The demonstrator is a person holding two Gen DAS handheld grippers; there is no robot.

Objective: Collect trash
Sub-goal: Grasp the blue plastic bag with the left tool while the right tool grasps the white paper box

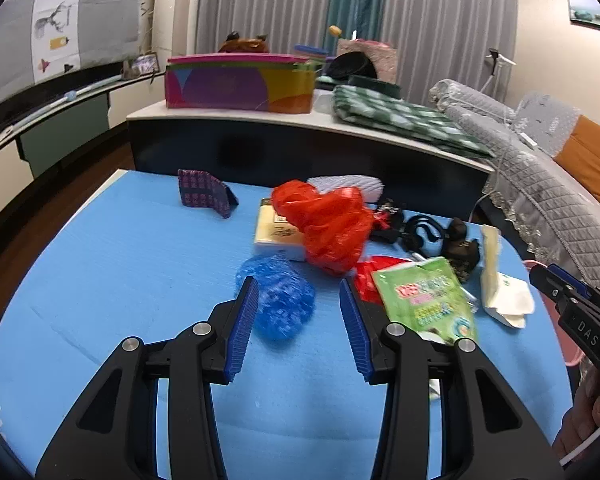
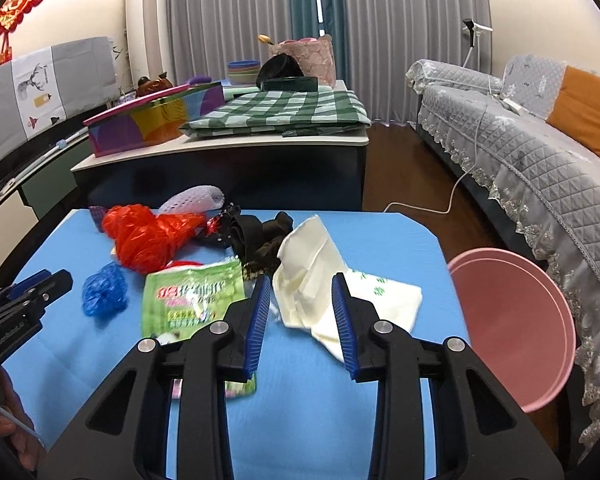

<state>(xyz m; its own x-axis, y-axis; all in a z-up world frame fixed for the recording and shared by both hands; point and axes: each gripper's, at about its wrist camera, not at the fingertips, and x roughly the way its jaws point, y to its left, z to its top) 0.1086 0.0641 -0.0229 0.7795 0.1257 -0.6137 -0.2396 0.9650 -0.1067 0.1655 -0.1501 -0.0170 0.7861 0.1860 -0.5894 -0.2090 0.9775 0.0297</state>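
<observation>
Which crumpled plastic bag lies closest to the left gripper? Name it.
The small blue bag, lying directly ahead of the left gripper on the blue table. The red bag is larger and sits farther back, partly over a cream box.

A blue table [image 1: 120,280] filled the lower frame. On it, at centre, lay a red bag [image 1: 324,224], blue bag [image 1: 280,300], green packet [image 1: 424,300], white wrapper [image 2: 320,288], and box [image 1: 272,236].

pink basin [image 2: 516,328] behind table edge [image 2: 454,280]
</observation>
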